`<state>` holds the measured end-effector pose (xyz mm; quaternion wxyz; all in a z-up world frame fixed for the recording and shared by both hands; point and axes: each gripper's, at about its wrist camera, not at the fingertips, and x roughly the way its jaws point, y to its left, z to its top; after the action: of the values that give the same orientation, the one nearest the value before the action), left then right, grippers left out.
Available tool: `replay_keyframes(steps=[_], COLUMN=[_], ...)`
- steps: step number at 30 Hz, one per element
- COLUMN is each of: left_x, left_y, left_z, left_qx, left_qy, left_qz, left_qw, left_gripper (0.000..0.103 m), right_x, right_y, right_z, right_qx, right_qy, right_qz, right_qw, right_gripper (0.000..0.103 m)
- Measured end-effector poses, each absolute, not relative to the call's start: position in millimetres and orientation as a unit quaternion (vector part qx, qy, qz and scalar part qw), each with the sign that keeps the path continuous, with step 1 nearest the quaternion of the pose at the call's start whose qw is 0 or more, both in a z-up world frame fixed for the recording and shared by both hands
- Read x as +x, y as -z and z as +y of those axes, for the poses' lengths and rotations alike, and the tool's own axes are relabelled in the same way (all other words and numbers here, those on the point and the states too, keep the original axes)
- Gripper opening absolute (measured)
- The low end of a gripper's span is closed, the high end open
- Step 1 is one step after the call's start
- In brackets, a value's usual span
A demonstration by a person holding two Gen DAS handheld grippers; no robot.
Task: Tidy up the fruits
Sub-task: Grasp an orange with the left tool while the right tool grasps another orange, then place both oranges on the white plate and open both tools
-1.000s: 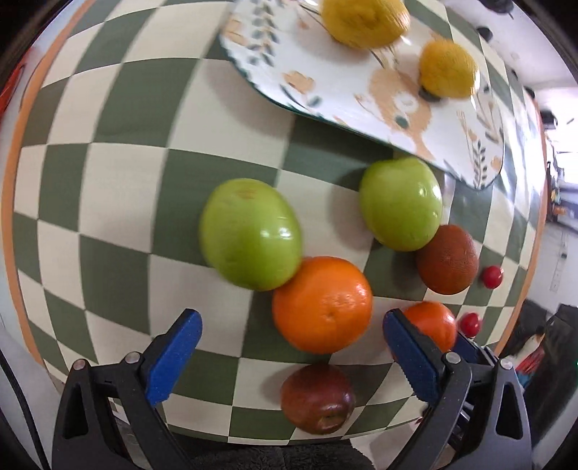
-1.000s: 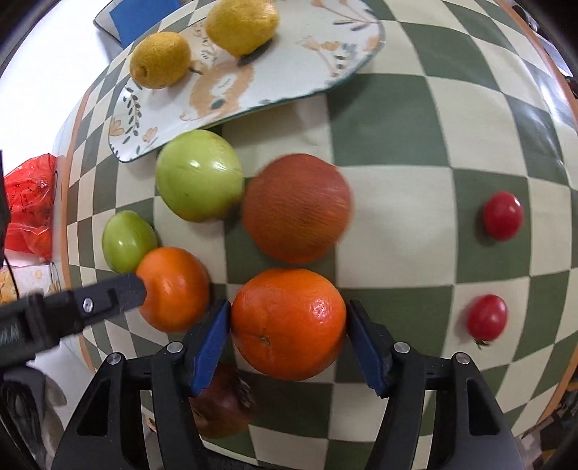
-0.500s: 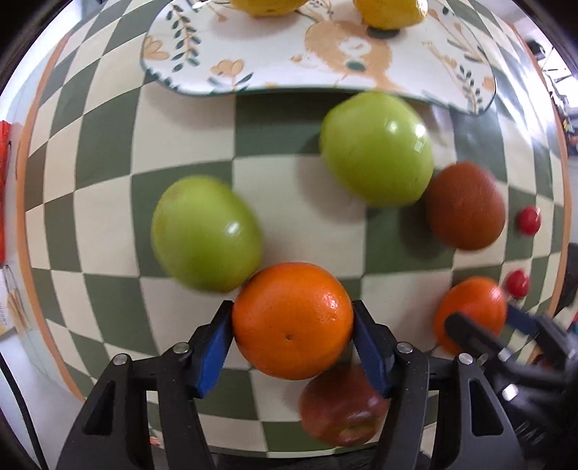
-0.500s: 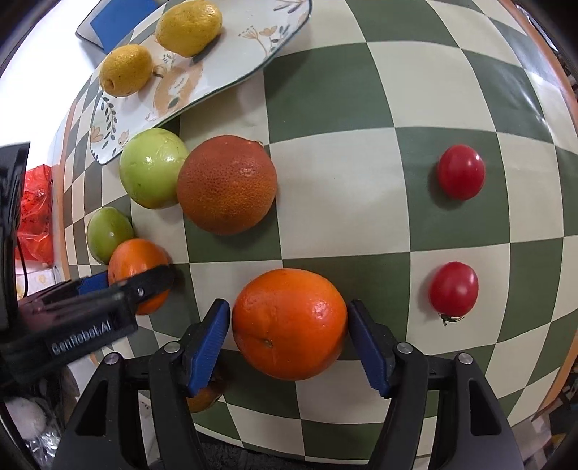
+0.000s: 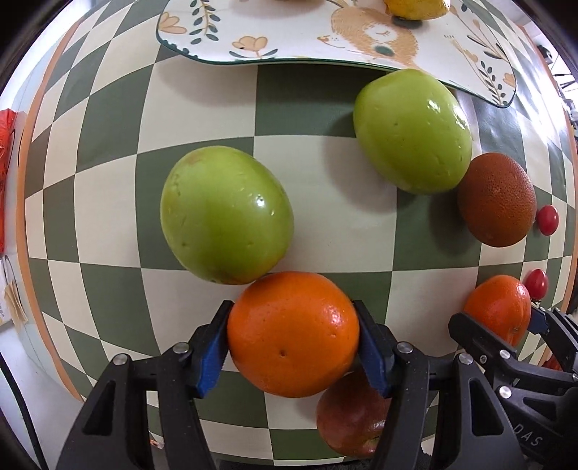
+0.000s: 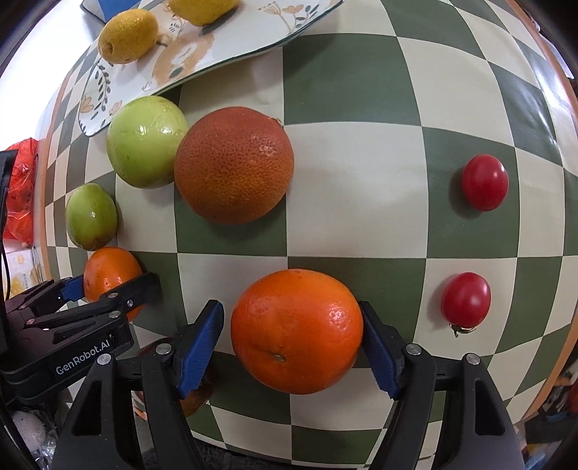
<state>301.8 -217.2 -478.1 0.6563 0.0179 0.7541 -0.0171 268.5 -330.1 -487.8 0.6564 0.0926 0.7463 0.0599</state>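
Fingers of the left gripper (image 5: 292,343) clench one orange (image 5: 292,332), presumably for sorting; right gripper (image 6: 290,343) fingers, just opening, straddle another orange (image 6: 296,330) without pressing it. Both oranges sit on the checkered surface (image 6: 361,90), near the plate (image 5: 289,32).

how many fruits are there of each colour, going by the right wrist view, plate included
yellow: 2
green: 2
bright orange: 2
dark russet orange: 1
small red: 2
part-hidden reddish one behind the gripper finger: 1
total: 10
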Motion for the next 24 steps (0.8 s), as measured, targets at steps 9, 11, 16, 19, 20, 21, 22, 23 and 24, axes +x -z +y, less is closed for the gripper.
replay_keyframes(steps=[9,11,16,19,20,21,22,23,24], left_x=[291.7,290.3,289.1,301.3,307.4,316.8,324.5,335.4,346.6], left_y=[467.4,461.5,426.3,391.4,381.2,369.1,361.2,353.4,347.2], left_z=[-215.4,-214.7,-203.6,-194.1,-191.6,-187.7,-183.3,-177.1,-172.8], left_qx=[0.015,0.012,-0.016,-0.043,-0.049,-0.058,-0.064,-0.074,-0.08], left_qy=[0.016,0.02,0.044,0.057,0.06,0.061,0.061,0.062,0.063], left_qz=[0.748,0.746,0.737,0.721,0.715,0.706,0.701,0.694,0.69], left_qw=[0.663,0.665,0.674,0.689,0.695,0.703,0.708,0.713,0.717], left_gripper=[0.06,0.06,0.06,0.06,0.06,0.06,0.06,0.06,0.06], right_x=[262.8,261.5,254.5,258.6,261.5,266.1,273.2,280.7,291.8], right_y=[484.7,483.4,470.4,449.1,440.3,430.5,419.5,410.9,400.5], right_z=[-315.5,-314.2,-321.2,-324.7,-324.3,-324.0,-323.8,-323.5,-323.8], right_qx=[0.072,0.072,0.099,0.125,0.132,0.137,0.141,0.145,0.152], right_qy=[-0.053,-0.053,-0.065,-0.081,-0.086,-0.091,-0.096,-0.1,-0.105], right_qz=[0.732,0.729,0.723,0.712,0.707,0.701,0.693,0.688,0.682], right_qw=[0.675,0.678,0.681,0.686,0.689,0.694,0.701,0.704,0.708], right_gripper=[0.068,0.067,0.067,0.067,0.067,0.067,0.067,0.067,0.067])
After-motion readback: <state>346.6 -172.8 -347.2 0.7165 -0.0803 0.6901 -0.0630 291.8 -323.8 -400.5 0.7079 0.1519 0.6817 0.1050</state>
